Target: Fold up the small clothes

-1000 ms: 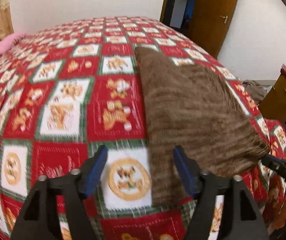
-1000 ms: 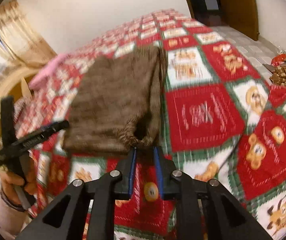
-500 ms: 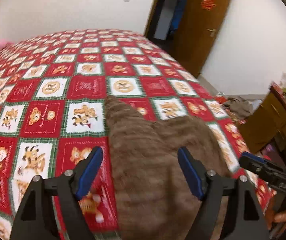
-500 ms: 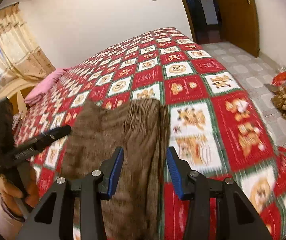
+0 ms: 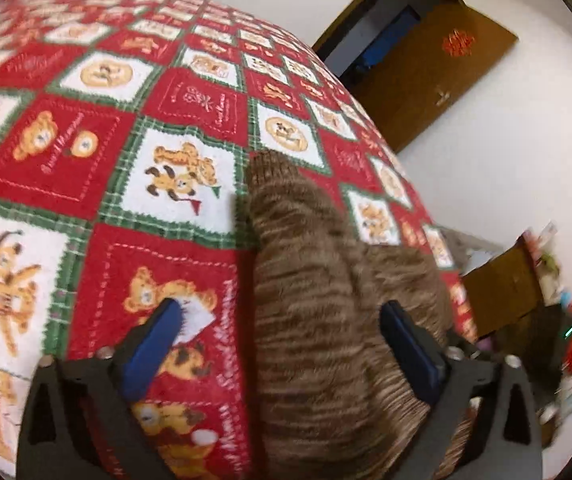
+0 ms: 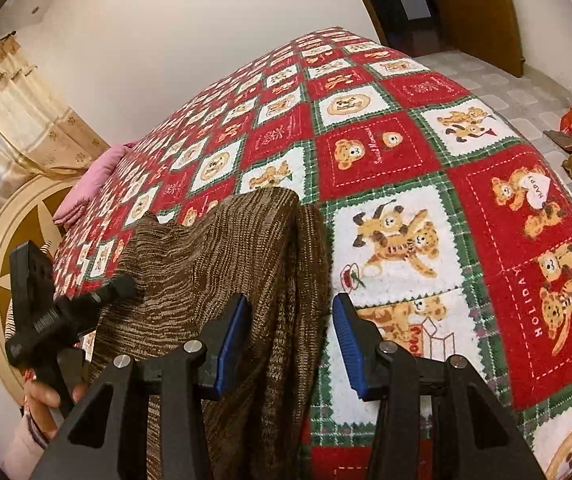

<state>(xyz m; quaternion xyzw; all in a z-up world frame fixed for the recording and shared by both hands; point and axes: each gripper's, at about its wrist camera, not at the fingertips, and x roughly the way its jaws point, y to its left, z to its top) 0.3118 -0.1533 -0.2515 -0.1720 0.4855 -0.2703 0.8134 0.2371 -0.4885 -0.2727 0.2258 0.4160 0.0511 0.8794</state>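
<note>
Risk of a lopsided fold: with both tools unclamped, nothing pins the brown knitted garment [image 6: 222,280], so any nudge could drag a layer askew or slide it toward the bed's near edge. Risk too of snagging the loose knit on a blue pad. Left hand-held gripper [image 5: 282,344] spread wide, holding nothing, straddling the garment's left edge. Right hand-held gripper [image 6: 291,340] likewise parted and empty, set over the garment's right edge. Garment lying on the bed's teddy-bear quilt [image 6: 465,200], near the front edge. Ribbed, mottled brown and tan (likely a small sweater, though not certain), partly folded, with a narrow doubled strip along its right side and the far corner rumpled.
</note>
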